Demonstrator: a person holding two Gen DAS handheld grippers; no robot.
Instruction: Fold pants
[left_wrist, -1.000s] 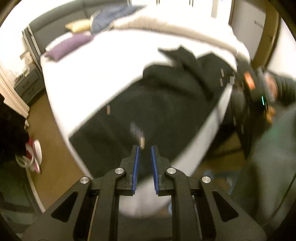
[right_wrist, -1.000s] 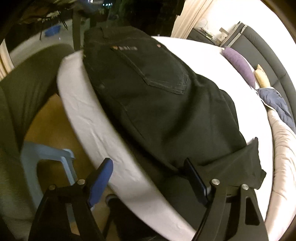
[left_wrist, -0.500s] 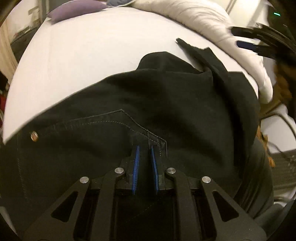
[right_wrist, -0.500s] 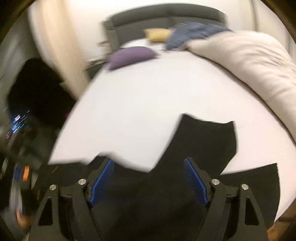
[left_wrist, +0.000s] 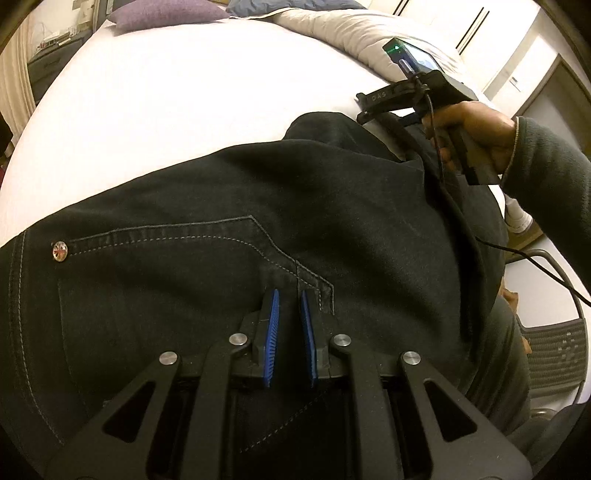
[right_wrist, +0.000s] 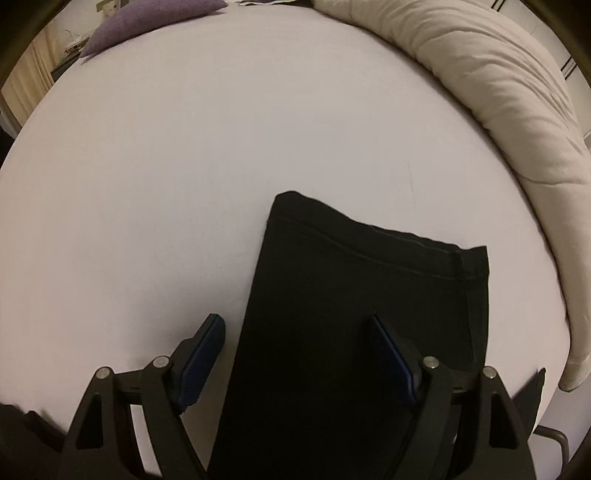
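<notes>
Black pants (left_wrist: 258, 206) lie on a white bed (left_wrist: 166, 103), seat side up with a stitched back pocket and a metal rivet. My left gripper (left_wrist: 289, 301) hovers close over the pocket's corner, jaws nearly together with a narrow gap and nothing between them. My right gripper (right_wrist: 295, 328) is wide open over a pant leg (right_wrist: 351, 295), whose hem end lies flat on the sheet ahead; one finger is over the sheet, the other over the leg. The right gripper also shows in the left wrist view (left_wrist: 413, 96), held by a hand at the pants' far end.
A cream duvet (right_wrist: 498, 81) is bunched along the bed's far right side. A purple pillow (right_wrist: 147, 14) lies at the head of the bed. A mesh chair (left_wrist: 554, 350) stands beside the bed on the right.
Both grippers have swung in from beside the bed to low over the pants. The left came down over the back pocket; the right moved over the leg end.
</notes>
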